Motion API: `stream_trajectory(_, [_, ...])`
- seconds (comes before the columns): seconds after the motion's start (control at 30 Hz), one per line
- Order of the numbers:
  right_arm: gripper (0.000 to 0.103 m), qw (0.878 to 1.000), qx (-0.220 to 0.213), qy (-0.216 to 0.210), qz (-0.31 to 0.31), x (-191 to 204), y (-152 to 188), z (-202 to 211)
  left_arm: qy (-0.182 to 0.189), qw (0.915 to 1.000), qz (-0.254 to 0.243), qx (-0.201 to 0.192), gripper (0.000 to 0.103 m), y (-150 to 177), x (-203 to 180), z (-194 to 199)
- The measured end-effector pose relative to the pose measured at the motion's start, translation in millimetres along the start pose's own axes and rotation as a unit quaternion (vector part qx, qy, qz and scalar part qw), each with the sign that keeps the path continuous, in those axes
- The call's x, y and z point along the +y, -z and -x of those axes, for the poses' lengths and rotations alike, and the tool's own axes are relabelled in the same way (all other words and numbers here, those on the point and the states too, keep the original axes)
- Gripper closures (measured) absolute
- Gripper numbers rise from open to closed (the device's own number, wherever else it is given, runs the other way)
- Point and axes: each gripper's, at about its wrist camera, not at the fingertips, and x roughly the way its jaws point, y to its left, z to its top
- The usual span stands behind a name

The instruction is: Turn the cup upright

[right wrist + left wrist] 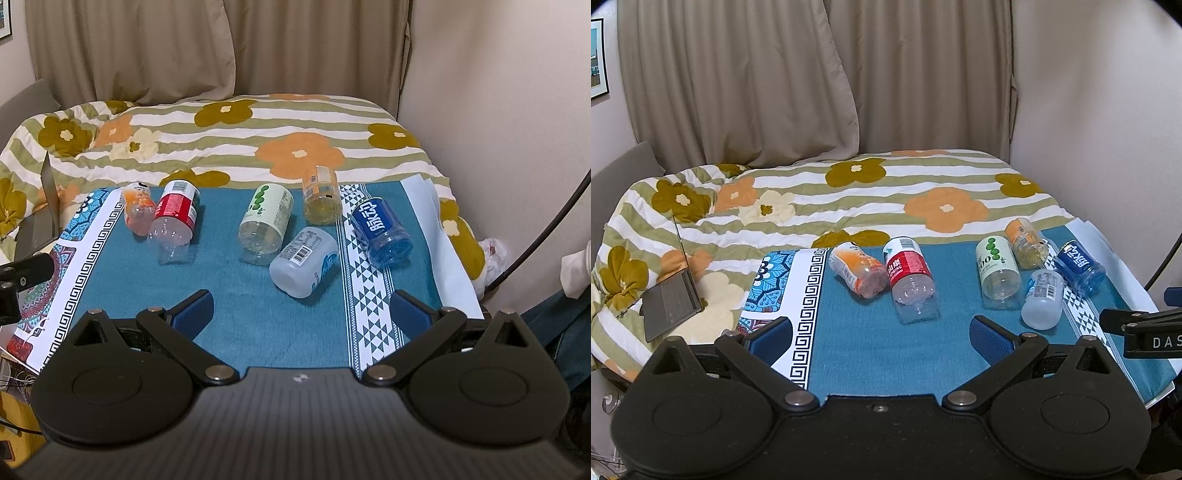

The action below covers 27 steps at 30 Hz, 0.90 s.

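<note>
Several cut-bottle cups lie on their sides on the blue cloth [864, 343] [236, 314]. On the left lie an orange-label cup [857, 273] [137, 208] and a red-label cup [911, 282] [174, 218]. On the right lie a green-dotted cup [996, 273] [266, 221], a yellow cup [1026, 243] [321, 199], a frosted white cup [1042, 299] [304, 262] and a blue cup [1080, 266] [382, 232]. My left gripper [881, 334] is open and empty, near the front edge. My right gripper [301, 314] is open and empty, just short of the frosted cup.
A flowered quilt [849, 192] [221, 136] covers the bed behind the cloth. A laptop [670, 295] stands open on the quilt at the left. Curtains [775, 74] and a wall stand behind. A black cable [546, 229] runs down at the right.
</note>
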Motion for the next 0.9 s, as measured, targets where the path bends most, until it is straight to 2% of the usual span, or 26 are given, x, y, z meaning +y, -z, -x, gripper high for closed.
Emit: stream_trajectory(0.9, [0.0,1.0,0.006,0.001,0.0,2.3,1.7,-2.7,0.005,0.9999,-0.007,0.011,0.0,-0.3,-3.5,-2.3])
